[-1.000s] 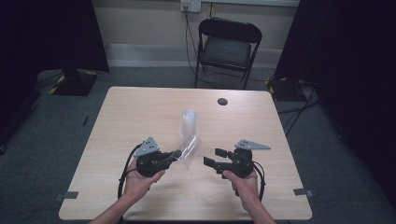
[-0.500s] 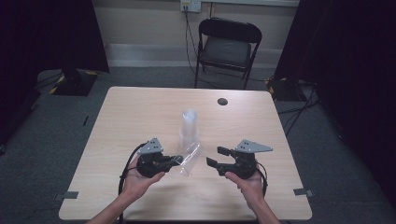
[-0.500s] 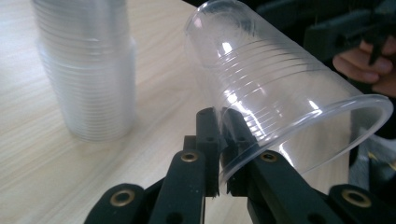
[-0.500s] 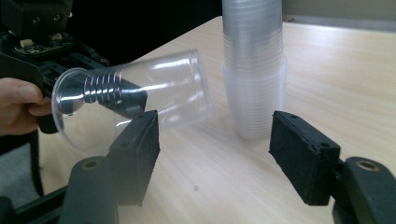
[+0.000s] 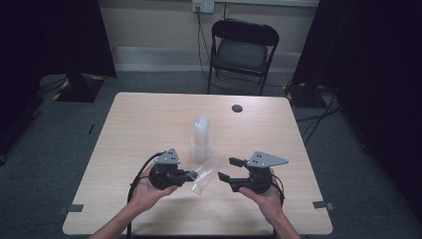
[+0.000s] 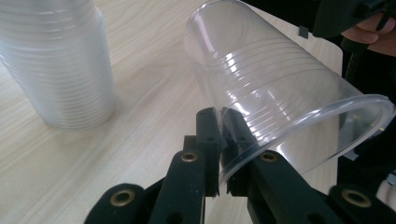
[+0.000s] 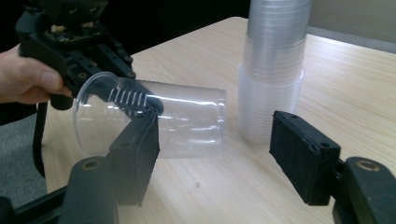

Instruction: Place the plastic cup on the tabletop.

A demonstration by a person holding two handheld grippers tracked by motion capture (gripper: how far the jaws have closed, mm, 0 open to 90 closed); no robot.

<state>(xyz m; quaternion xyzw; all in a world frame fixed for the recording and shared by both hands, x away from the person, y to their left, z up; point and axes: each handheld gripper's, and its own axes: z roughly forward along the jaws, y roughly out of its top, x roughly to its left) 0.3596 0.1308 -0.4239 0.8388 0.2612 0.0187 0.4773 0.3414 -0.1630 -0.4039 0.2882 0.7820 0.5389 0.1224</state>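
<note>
- No readable text, label, brand, number or sign was found in any view — nothing to transcribe.
</note>
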